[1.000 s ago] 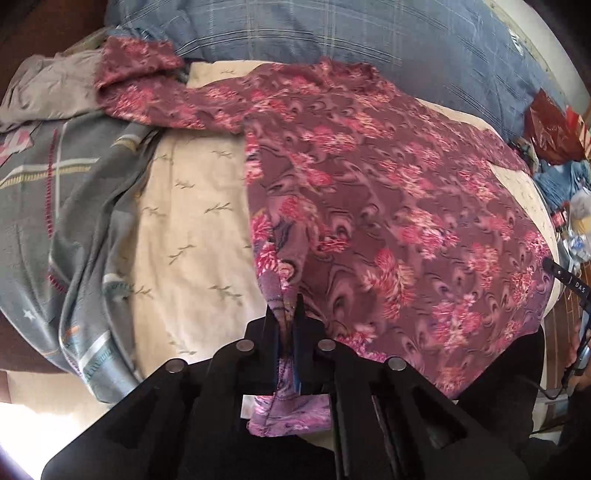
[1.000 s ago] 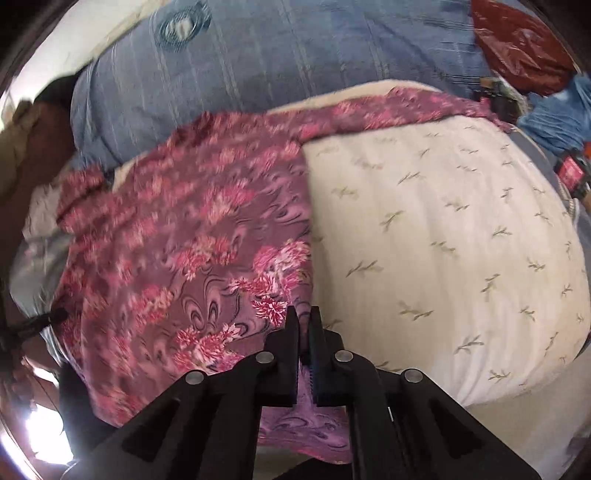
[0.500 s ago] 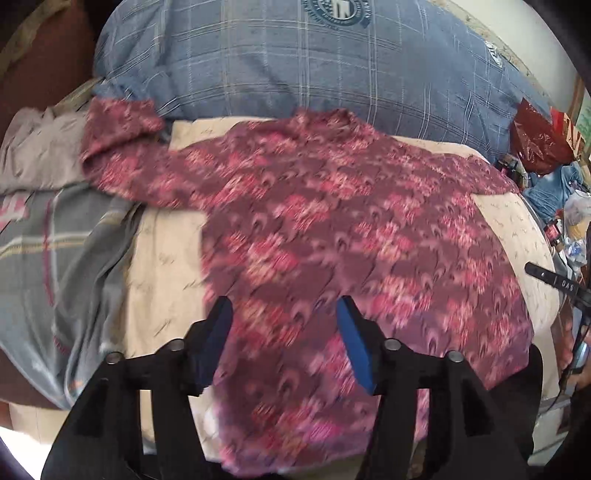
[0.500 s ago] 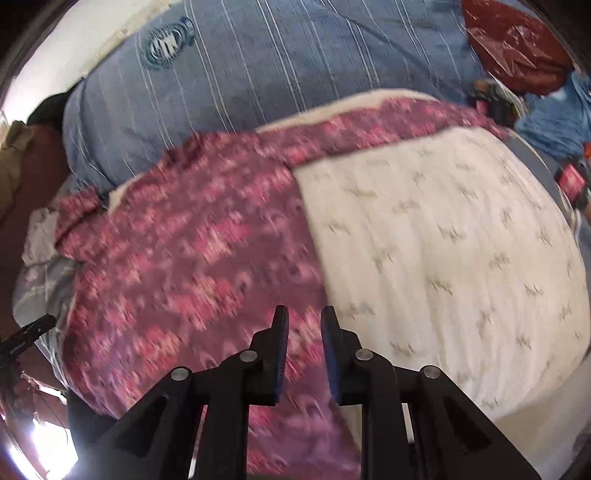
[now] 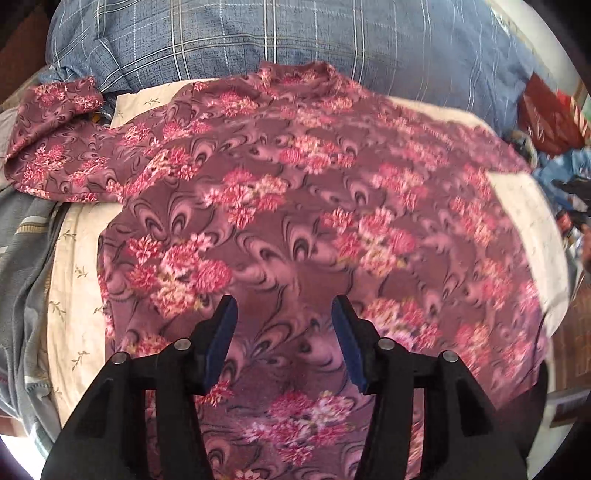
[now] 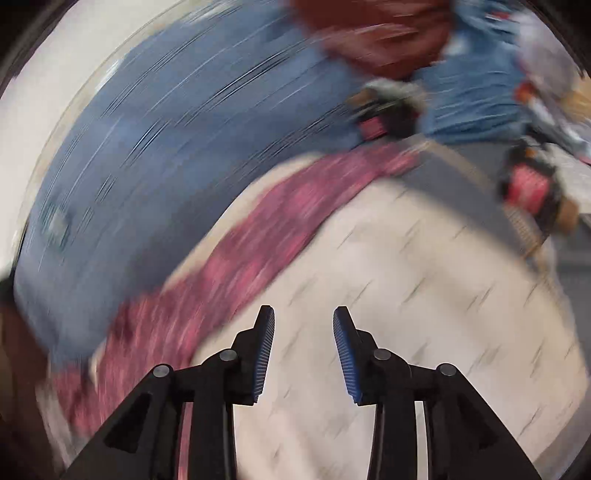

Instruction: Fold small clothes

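A maroon floral shirt (image 5: 295,206) lies spread flat on a cream leaf-print sheet (image 5: 74,295), collar away from me, its left sleeve bunched at the far left (image 5: 51,147). My left gripper (image 5: 283,314) is open and empty, just above the shirt's lower middle. My right gripper (image 6: 303,325) is open and empty over the bare cream sheet (image 6: 406,295). The right wrist view is blurred; the shirt's right sleeve (image 6: 258,251) runs diagonally to the upper right, left of the fingers.
A blue plaid pillow (image 5: 295,33) lies behind the shirt and shows blurred in the right wrist view (image 6: 166,147). Grey clothes (image 5: 26,277) lie at the left. A red bag (image 5: 546,114) and blue clutter (image 6: 472,96) sit at the right edge.
Both grippers let go of the shirt's bottom hem and opened. The shirt now lies flat. The left gripper moved over the shirt's middle; the right swung quickly right over the sheet.
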Motion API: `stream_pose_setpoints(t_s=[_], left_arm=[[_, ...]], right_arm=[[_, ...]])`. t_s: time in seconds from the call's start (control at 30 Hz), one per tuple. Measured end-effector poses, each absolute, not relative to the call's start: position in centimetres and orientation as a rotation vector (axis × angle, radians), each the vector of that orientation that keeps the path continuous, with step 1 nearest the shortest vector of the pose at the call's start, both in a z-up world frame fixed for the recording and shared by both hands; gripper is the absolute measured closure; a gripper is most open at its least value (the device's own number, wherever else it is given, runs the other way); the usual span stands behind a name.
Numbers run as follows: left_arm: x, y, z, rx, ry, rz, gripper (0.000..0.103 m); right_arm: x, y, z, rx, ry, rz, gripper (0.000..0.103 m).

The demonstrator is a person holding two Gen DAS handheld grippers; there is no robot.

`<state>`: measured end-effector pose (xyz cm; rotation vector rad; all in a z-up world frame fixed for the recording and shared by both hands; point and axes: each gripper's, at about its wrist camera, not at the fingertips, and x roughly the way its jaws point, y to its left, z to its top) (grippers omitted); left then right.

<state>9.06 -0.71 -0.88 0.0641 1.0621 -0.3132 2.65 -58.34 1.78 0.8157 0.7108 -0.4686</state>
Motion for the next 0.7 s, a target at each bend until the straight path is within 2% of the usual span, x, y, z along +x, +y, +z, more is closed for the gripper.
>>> stream_pose_setpoints(t_s=[0.2,0.37,0.4,0.47,0.5,0.7], left_arm=[[11.7,-2.3,-0.8,0.054,1.059,-0.319,0.049],[15.6,-3.2,-1.3,0.032,1.069,-0.338,0.048],[16.6,-3.2,-1.4,0.023,1.069,-0.338,0.048],[18.0,-3.1,-1.5,0.01,1.062,-0.338,0.048],[19.0,-3.0,-1.5,0.001,1.06,-0.335,0.048],[22.0,-1.7,-2.1,-0.053,1.036,-0.333,0.044]], right_arm=[[8.3,-67.4,-3.4,1.12,0.681,-0.516,0.062],[11.4,-68.7,-5.5,1.16,0.63,-0.524,0.059],[11.6,-68.7,-5.3,1.133,0.614,-0.539,0.061],[12.4,-68.6,-4.3,1.068,0.595,-0.558,0.079],[12.7,-68.3,-3.5,1.024,0.583,-0.549,0.091],[13.9,-63.4,2.7,0.797,0.537,-0.458,0.092]])
